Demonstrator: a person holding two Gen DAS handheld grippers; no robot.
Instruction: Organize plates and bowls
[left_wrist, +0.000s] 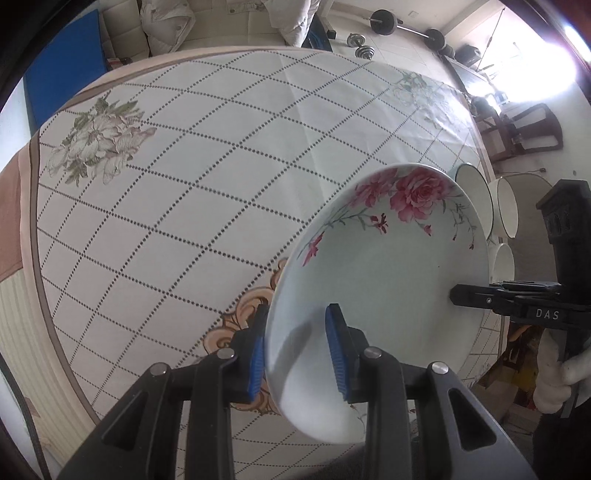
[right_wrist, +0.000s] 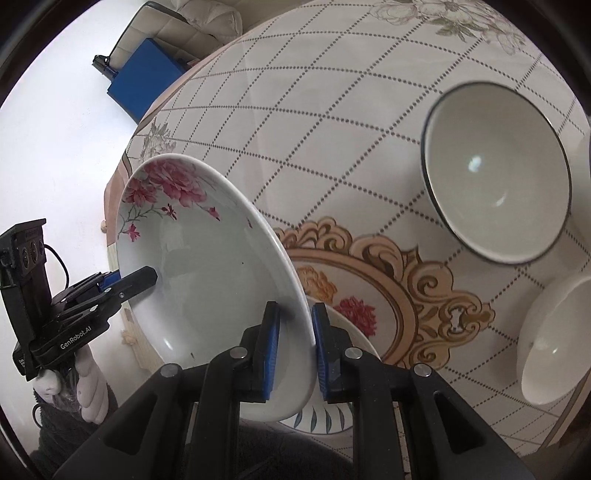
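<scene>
A white plate with pink flowers (left_wrist: 388, 266) is held up off the table, tilted on edge. My left gripper (left_wrist: 299, 354) is shut on its near rim. My right gripper (right_wrist: 295, 350) is shut on the opposite rim of the same plate (right_wrist: 207, 266). Each gripper shows in the other's view: the right one (left_wrist: 465, 295) at the plate's far edge, the left one (right_wrist: 147, 275) likewise. A second plate (right_wrist: 347, 332) with a floral rim lies on the table just under the held plate, mostly hidden.
A white bowl with a dark rim (right_wrist: 495, 177) and a plain white bowl (right_wrist: 554, 339) stand on the right of the table; bowls also show in the left wrist view (left_wrist: 476, 192). The checked tablecloth (left_wrist: 192, 192) covers the table. Dumbbells (left_wrist: 402, 26) lie on the floor beyond.
</scene>
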